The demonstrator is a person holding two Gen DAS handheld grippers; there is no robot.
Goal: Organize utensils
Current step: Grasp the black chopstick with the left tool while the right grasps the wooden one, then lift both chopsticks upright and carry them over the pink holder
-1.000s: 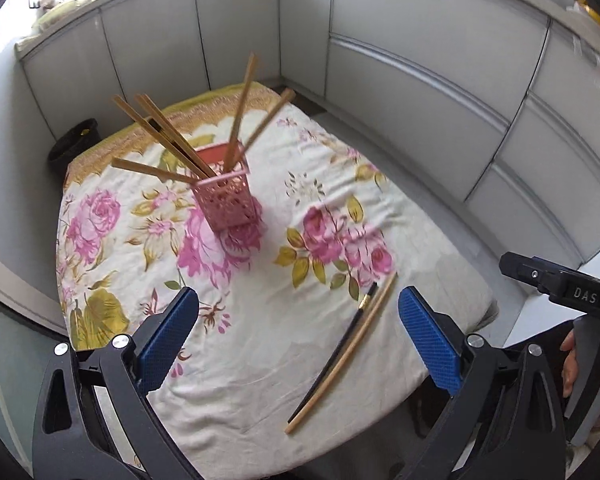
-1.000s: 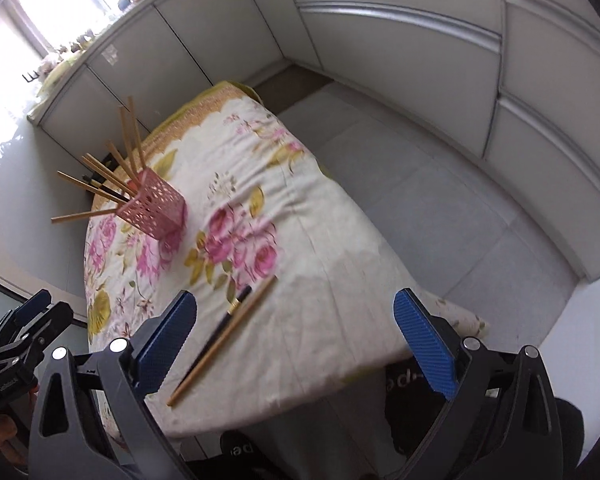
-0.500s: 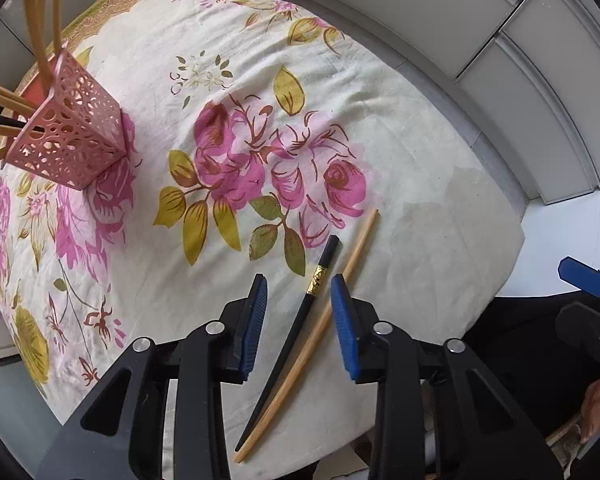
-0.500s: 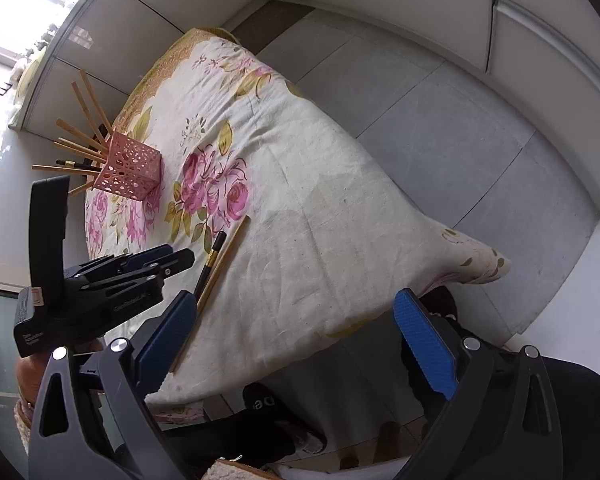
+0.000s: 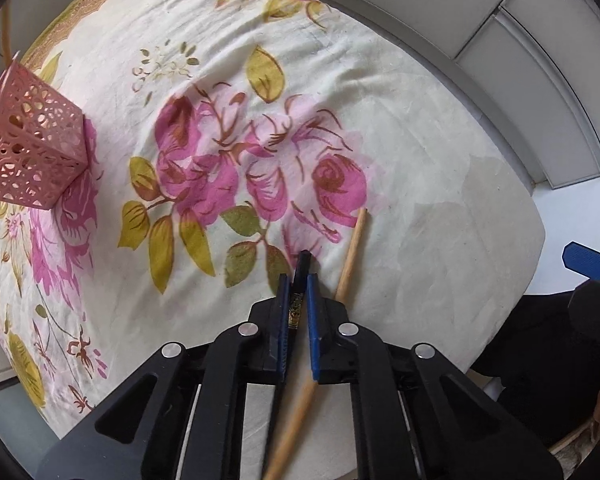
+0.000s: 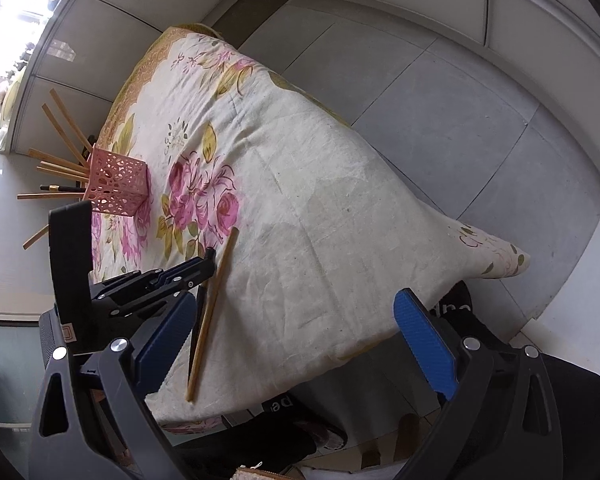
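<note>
My left gripper (image 5: 296,284) is shut on a black chopstick (image 5: 301,268) with a gold band, low on the flowered tablecloth (image 5: 420,184). A wooden chopstick (image 5: 352,248) lies right beside it on the cloth. The pink perforated holder (image 5: 28,152) with several wooden chopsticks stands at the far left. In the right wrist view the left gripper (image 6: 204,266) pinches the black chopstick (image 6: 198,312) next to the wooden one (image 6: 214,304), and the holder (image 6: 116,188) is farther back. My right gripper (image 6: 292,344) is open and empty, above the table's near edge.
The cloth-covered table (image 6: 340,208) ends close to both grippers, with grey floor tiles (image 6: 440,100) beyond it on the right. White cabinet panels (image 5: 520,60) curve around the far side. The person's dark clothing (image 5: 552,360) is at the lower right.
My left gripper has come down onto the black chopstick and closed its jaws on it. The right gripper has stayed open and tilted slightly.
</note>
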